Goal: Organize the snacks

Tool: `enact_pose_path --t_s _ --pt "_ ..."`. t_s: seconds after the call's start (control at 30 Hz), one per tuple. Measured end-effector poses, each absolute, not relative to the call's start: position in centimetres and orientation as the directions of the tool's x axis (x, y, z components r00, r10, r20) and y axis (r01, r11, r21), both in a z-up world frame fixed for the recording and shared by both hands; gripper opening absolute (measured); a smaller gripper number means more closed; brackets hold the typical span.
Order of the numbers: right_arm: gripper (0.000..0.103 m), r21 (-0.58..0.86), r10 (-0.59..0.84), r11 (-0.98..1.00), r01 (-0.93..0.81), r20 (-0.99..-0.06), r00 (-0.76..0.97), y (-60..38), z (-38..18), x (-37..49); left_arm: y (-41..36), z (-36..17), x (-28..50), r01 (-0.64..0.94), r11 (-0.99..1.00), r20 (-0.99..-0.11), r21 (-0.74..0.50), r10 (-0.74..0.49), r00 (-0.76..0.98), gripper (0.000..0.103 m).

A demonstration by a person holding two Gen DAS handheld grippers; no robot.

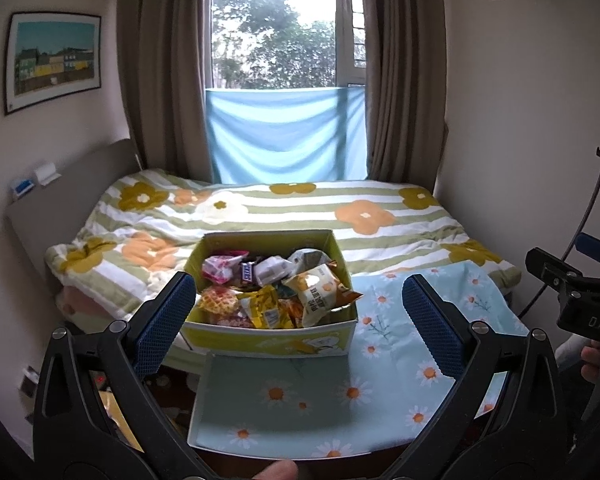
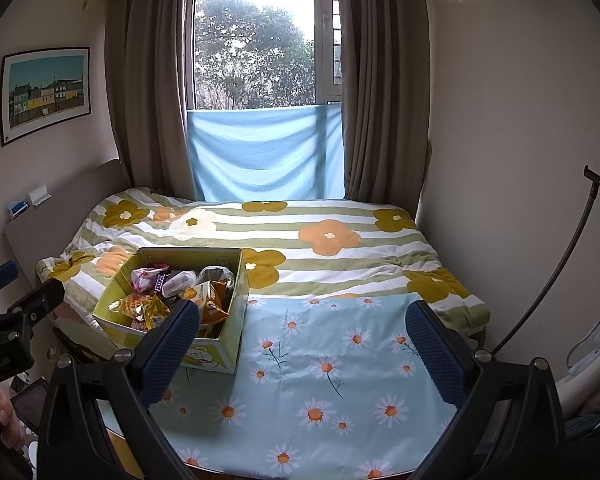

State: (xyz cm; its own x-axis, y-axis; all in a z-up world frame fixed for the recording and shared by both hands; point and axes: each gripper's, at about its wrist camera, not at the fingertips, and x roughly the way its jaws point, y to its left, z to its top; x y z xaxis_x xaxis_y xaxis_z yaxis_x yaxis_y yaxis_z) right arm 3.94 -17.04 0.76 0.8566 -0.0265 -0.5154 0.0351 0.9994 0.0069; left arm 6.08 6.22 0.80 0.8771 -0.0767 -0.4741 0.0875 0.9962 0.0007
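Note:
A yellow-green cardboard box point(image 1: 268, 340) full of wrapped snacks point(image 1: 276, 288) stands on a light blue daisy cloth point(image 1: 400, 344) at the near end of the bed. My left gripper point(image 1: 300, 292) is open and empty, its blue pads on either side of the box, a little short of it. In the right wrist view the box point(image 2: 228, 344) sits at the left, with snacks point(image 2: 180, 292) inside. My right gripper point(image 2: 304, 320) is open and empty above the daisy cloth point(image 2: 324, 380), to the right of the box.
The bed carries a striped flower quilt point(image 2: 320, 240). A grey headboard point(image 1: 60, 200) is at the left, walls close on both sides. Curtains and a window point(image 1: 276, 40) stand behind. A lamp stand point(image 2: 560, 264) is at the right. The right gripper's body point(image 1: 580, 296) shows at the edge.

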Motion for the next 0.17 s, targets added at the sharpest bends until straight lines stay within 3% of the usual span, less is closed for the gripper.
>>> enact_pose_path --t_s 0.17 --pt "0.102 0.007 -0.027 0.999 0.036 -0.523 0.852 -16.99 0.72 4.39 6.21 0.53 6.49 0.091 0.996 -0.467 0.004 -0.079 0.881 0.103"
